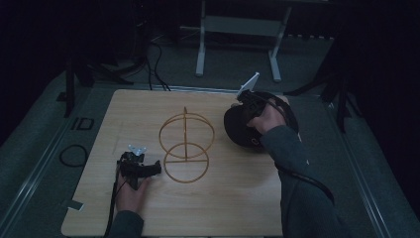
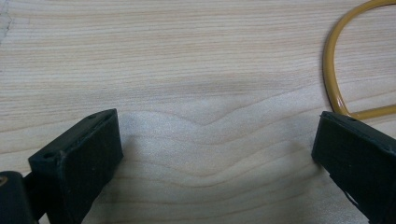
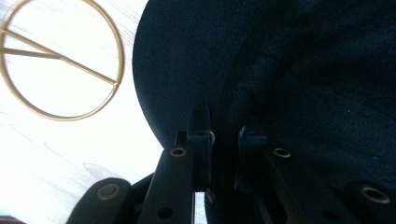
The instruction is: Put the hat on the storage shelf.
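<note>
Right gripper view looks along two jaws clenched nearly together on a fold of black cloth, the edge of a dark hat (image 3: 280,70) that spreads out beyond them. In the high view the right gripper (image 1: 246,101) holds that hat (image 1: 237,130) near the right edge of the desk (image 1: 233,208), toward the far right corner; whether the hat hangs just clear of the wood or touches it I cannot tell.

Left gripper view has its two jaws spread wide with nothing but bare wood grain between them, and a curve of yellow wire close beside the right-hand jaw. In the high view the left gripper (image 1: 156,167) lies low toward the near left part of the desk, released, its tips just beside the base ring of the wire stand (image 1: 186,144) at the middle.

My reading: the hat is gripped, so the pick-up looks done. Carrying it over and settling it on the stand is left, with the free gripper placed to steady the base.
</note>
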